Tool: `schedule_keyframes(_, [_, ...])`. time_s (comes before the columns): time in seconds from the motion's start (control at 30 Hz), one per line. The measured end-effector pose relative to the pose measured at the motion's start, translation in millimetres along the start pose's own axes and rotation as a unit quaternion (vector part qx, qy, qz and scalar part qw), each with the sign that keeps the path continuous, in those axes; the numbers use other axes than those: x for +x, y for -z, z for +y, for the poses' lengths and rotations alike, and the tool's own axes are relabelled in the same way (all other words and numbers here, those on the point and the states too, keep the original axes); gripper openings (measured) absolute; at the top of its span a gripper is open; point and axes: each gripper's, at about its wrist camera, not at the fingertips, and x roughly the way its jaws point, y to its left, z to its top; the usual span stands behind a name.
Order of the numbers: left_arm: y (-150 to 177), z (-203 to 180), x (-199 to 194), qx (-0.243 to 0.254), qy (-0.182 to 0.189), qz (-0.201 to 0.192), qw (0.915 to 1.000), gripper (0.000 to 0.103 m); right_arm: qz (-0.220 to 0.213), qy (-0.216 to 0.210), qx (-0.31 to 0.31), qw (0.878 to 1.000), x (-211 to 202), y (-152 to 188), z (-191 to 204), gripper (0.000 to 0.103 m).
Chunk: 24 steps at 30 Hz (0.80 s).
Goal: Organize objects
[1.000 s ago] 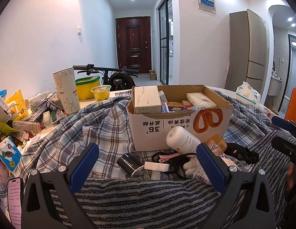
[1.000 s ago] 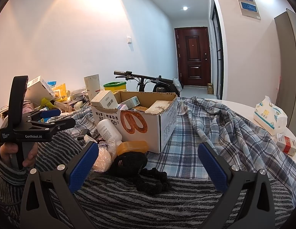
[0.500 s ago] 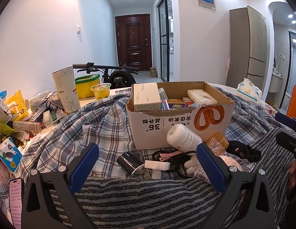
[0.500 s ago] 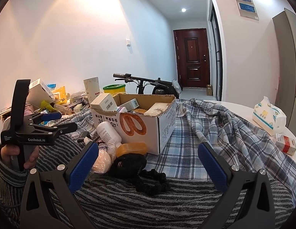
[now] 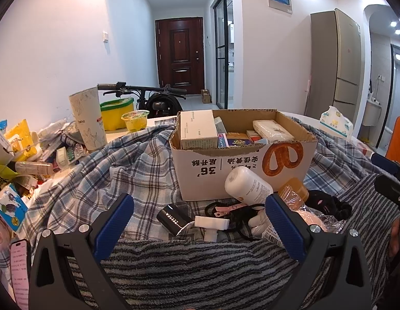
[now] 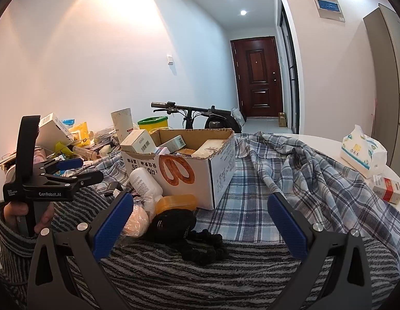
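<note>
A cardboard box printed with a pretzel sits on a plaid cloth, filled with small cartons. In front of it lie a white bottle, a black cylinder, a white clip, an orange-lidded tub and a black plush toy. My left gripper hangs open just short of these small items, holding nothing. My right gripper is open and empty too, above the plush toy; in its view a hand holds the left gripper at the left.
Clutter of packets, a tall paper cup and a yellow-green tub fills the table's left side. A tissue pack and a red-white carton lie at the right. A phone lies near left. A striped fleece covers the front.
Both views have shifted slightly nearer and lower toward the box and the items before it. Both grippers stay open and nothing was picked up.
</note>
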Motion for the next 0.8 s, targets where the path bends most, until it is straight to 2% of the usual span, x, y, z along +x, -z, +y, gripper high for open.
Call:
schedule_keyframes(0.2, [-2.9, 24.5, 7.4, -0.056, 0.017, 0.032, 0.9978, 0.103, -0.005, -0.002, 0.005, 1.0, -1.4, 0.3, -1.6, 0.103])
schedule_keyframes(0.3, [-10.8, 43.7, 5.2, -0.056, 0.065, 0.063, 0.9943, 0.103, -0.008, -0.006, 0.011, 1.0, -2.6, 0.3, -4.3, 0.103])
schedule_keyframes(0.4, [-20.5, 54.4, 8.2, -0.006, 0.108, 0.096, 0.9895, 0.103, -0.011, -0.008, 0.017, 1.0, -3.1, 0.3, -6.9, 0.103])
schedule_keyframes(0.47, [-22.4, 51.9, 14.0, 0.067, 0.152, 0.119, 0.979, 0.103, -0.012, -0.01, 0.022, 1.0, -3.1, 0.1, -8.4, 0.103])
schedule_keyframes(0.53, [-21.7, 53.1, 22.3, 0.106, 0.171, 0.131, 0.9707, 0.103, -0.014, -0.01, 0.024, 1.0, -4.0, 0.4, -9.2, 0.103])
schedule_keyframes(0.67, [-19.1, 55.0, 54.5, 0.128, 0.175, 0.176, 0.9602, 0.103, -0.019, 0.001, 0.023, 1.0, -5.7, 0.0, -8.3, 0.103])
schedule_keyframes(0.8, [-6.5, 46.9, 80.3, 0.156, 0.142, 0.209, 0.9549, 0.103, -0.018, -0.002, 0.018, 1.0, -5.3, -0.1, -6.6, 0.103])
